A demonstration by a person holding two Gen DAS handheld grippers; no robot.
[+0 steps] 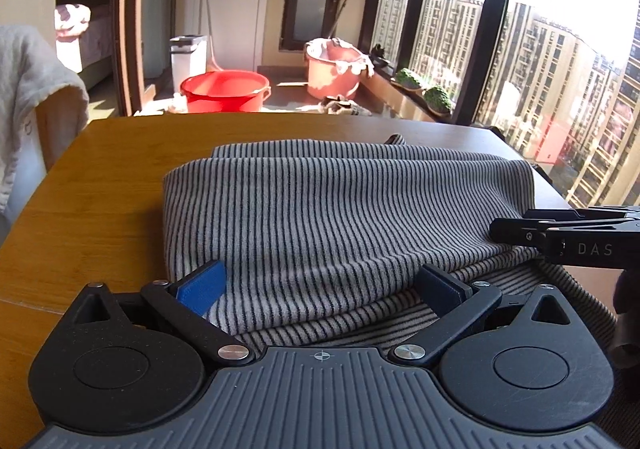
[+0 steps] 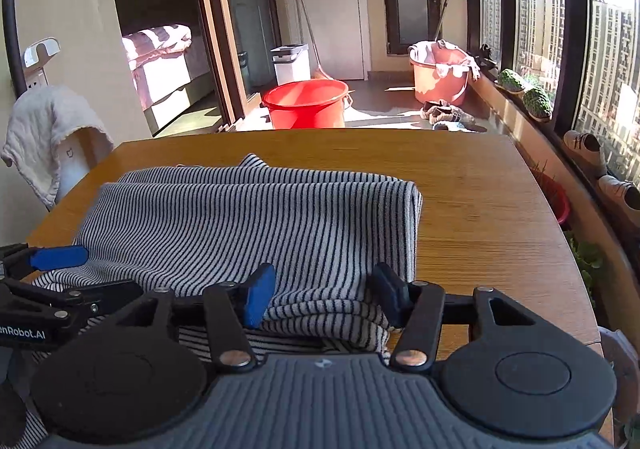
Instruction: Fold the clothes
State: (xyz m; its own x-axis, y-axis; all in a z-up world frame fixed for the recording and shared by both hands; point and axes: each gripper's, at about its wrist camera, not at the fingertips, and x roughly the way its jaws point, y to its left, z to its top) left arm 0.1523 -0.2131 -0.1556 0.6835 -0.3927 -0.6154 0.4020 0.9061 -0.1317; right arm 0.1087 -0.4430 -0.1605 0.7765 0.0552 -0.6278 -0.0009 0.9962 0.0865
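A grey garment with thin black stripes (image 1: 320, 217) lies folded in layers on the wooden table (image 1: 112, 177); it also shows in the right wrist view (image 2: 248, 221). My left gripper (image 1: 320, 285) is open, its blue pads wide apart over the garment's near edge. My right gripper (image 2: 320, 297) is open too, its jaws either side of the garment's near right corner. The right gripper's side shows at the right of the left wrist view (image 1: 568, 237). The left gripper shows at the left of the right wrist view (image 2: 56, 273).
A chair draped with a white towel (image 2: 48, 133) stands at the table's left. Beyond the table's far edge are a red tub (image 2: 306, 103), a pink bucket (image 2: 440, 73) and a white bin (image 2: 292, 63). Windows (image 2: 600, 49) run along the right.
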